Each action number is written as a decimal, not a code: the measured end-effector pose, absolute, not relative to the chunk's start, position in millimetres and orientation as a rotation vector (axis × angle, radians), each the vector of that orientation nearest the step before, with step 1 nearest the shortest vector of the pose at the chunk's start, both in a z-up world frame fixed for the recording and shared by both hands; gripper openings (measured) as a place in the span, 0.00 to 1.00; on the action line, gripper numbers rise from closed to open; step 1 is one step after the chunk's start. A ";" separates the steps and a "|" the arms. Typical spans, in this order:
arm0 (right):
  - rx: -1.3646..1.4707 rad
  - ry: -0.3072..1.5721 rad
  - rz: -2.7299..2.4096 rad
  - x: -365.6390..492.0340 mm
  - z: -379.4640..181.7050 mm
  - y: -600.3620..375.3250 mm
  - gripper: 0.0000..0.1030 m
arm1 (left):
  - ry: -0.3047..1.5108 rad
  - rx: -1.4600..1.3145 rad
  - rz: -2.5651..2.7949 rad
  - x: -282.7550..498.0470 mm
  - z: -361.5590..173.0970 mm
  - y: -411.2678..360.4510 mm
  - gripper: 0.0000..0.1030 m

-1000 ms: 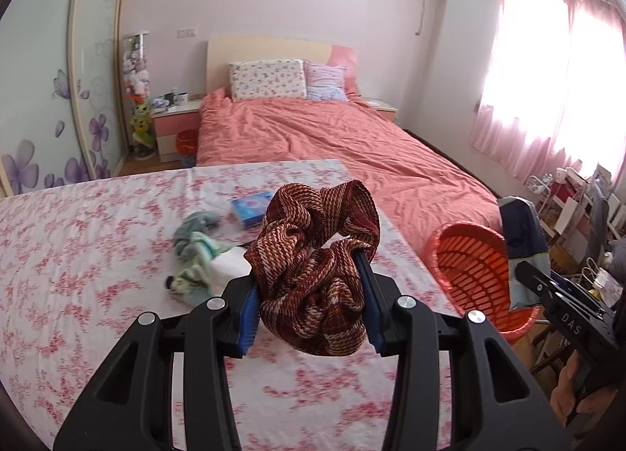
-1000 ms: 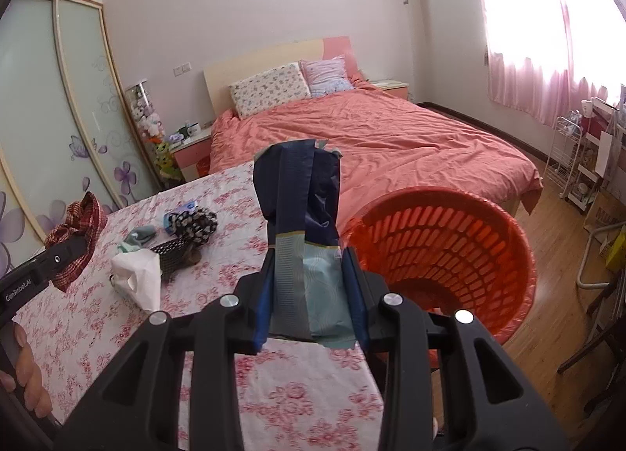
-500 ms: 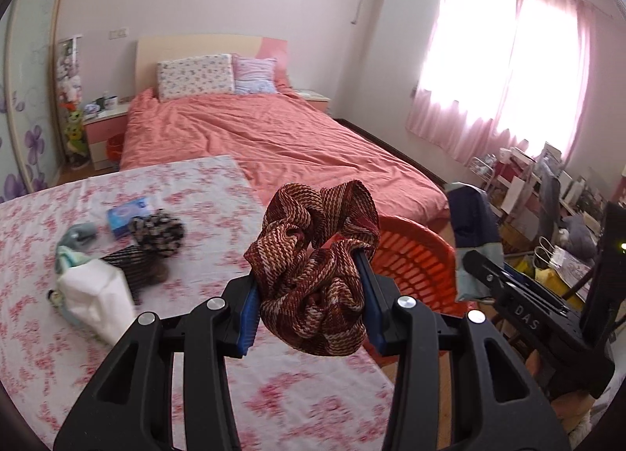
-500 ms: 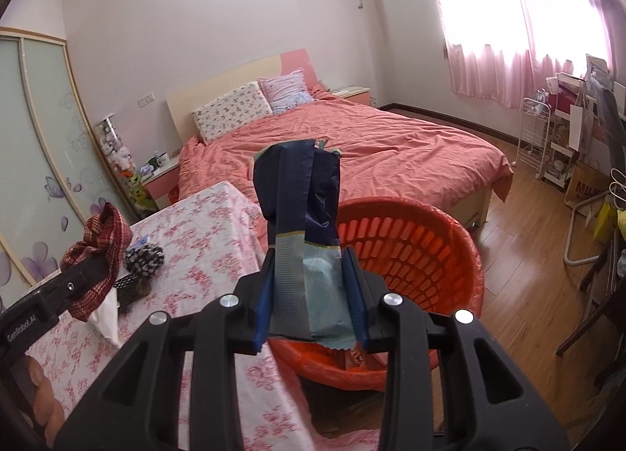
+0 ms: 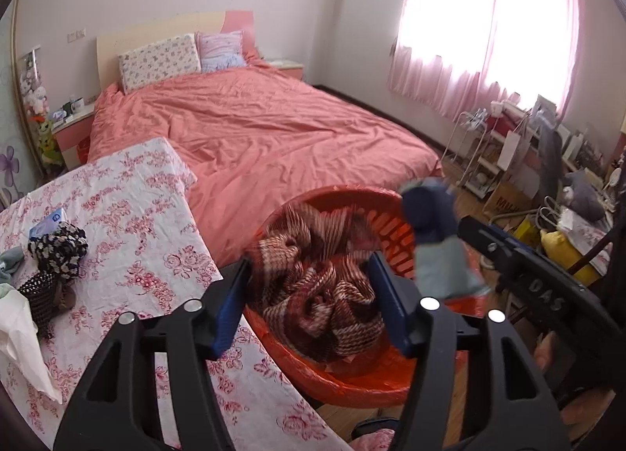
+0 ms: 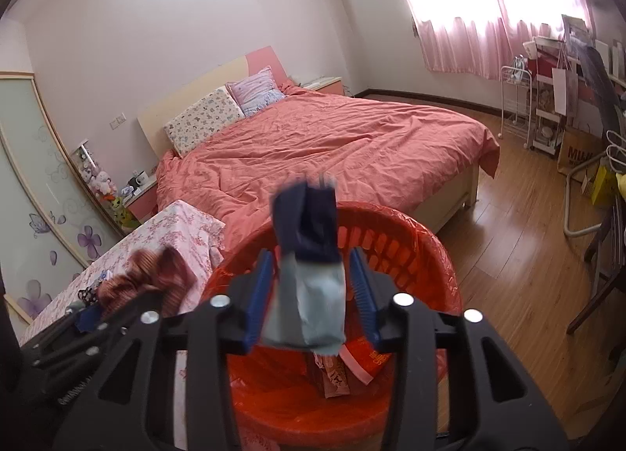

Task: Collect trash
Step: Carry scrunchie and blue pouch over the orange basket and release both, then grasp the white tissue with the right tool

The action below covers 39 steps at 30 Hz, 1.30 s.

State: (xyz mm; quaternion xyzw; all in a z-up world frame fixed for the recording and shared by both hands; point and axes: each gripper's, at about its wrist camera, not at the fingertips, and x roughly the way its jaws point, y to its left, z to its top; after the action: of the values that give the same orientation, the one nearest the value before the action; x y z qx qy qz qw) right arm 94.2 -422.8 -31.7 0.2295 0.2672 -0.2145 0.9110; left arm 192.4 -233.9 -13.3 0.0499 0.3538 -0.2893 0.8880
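Over the orange basket (image 5: 352, 384) my left gripper (image 5: 309, 267) has its jaws opening. The red-brown checked cloth (image 5: 321, 294) between them is blurred and clear of both blue pads (image 5: 231, 306), dropping into the basket. My right gripper (image 6: 310, 255) is opening too, above the same basket (image 6: 430, 255). A navy and pale blue sock (image 6: 309, 294) hangs loose between its pads (image 6: 256, 294), with a gap on each side. The left wrist view shows that sock (image 5: 434, 239) at the basket's right rim. Several wrappers (image 6: 332, 372) lie in the basket.
A table under a pink floral cloth (image 5: 137, 216) stands left of the basket, carrying a black-and-white patterned bundle (image 5: 58, 243), a white bag (image 5: 19, 333) and a blue packet (image 5: 47, 222). Behind is a bed (image 5: 254, 130). Cluttered racks (image 6: 547, 106) line the right wall beyond wooden floor.
Both grippers swung right from the table to above the basket and dipped. Their jaws spread, letting go of the checked cloth and the sock, which now slip downward.
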 end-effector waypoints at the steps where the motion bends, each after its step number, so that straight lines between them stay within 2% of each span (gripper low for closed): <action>1: 0.478 0.555 -0.449 94.4 -34.6 -425.1 0.52 | 0.755 0.107 -0.588 195.5 -18.3 -234.3 0.62; 4: 0.474 0.564 -0.467 91.1 -40.2 -425.9 0.56 | 0.772 0.119 -0.557 194.0 -22.3 -226.9 0.63; 7: 0.458 0.581 -0.479 90.2 -44.2 -421.4 0.57 | 0.767 0.127 -0.514 190.2 -20.5 -214.4 0.73; 13: 0.414 0.611 -0.460 93.1 -41.8 -396.0 0.57 | 0.736 0.128 -0.404 177.0 -12.3 -172.0 0.81; 20: 0.362 0.640 -0.394 102.5 -32.1 -350.1 0.57 | 0.736 0.086 -0.298 177.6 -9.3 -99.0 0.82; 30: 0.245 0.718 -0.182 148.6 -33.9 -230.0 0.57 | 0.752 -0.044 -0.067 186.1 -21.4 35.7 0.82; 32: 0.228 0.729 -0.137 158.5 -33.5 -208.4 0.58 | 0.739 -0.067 -0.017 185.3 -24.1 64.1 0.88; 39: 0.185 0.787 0.046 195.1 -45.1 -122.4 0.61 | 0.761 -0.098 0.105 188.8 -35.7 127.2 0.89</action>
State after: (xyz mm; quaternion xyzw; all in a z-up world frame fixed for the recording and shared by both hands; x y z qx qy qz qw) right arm 195.1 -122.4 -45.1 0.0899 0.3828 0.0225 0.9192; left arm 188.8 127.2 -35.7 -0.0476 0.3710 0.0510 0.9260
